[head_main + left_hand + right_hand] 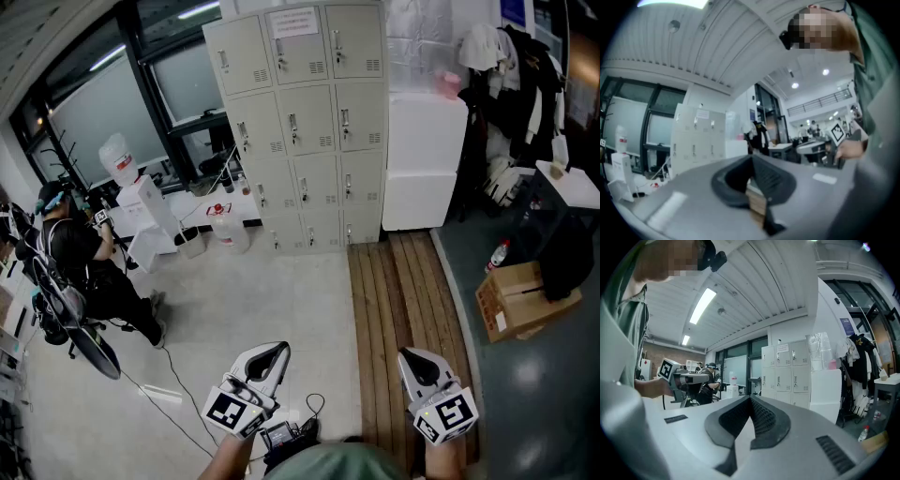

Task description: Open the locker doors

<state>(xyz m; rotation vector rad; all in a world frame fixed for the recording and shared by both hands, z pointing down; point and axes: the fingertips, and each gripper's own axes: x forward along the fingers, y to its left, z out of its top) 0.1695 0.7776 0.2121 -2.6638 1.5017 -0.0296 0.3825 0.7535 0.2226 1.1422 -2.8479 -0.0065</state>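
Locker doors (295, 122) stand closed, well apart from left gripper (277, 351) and right gripper (413, 357) (both jaws together, empty).

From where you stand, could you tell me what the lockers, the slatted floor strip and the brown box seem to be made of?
The lockers look like painted sheet metal, matte beige, with vent slots and small handles on each door. The floor strip seems to be wood planks, brown with lengthwise seams. The box is likely cardboard, plain tan with folded flaps.
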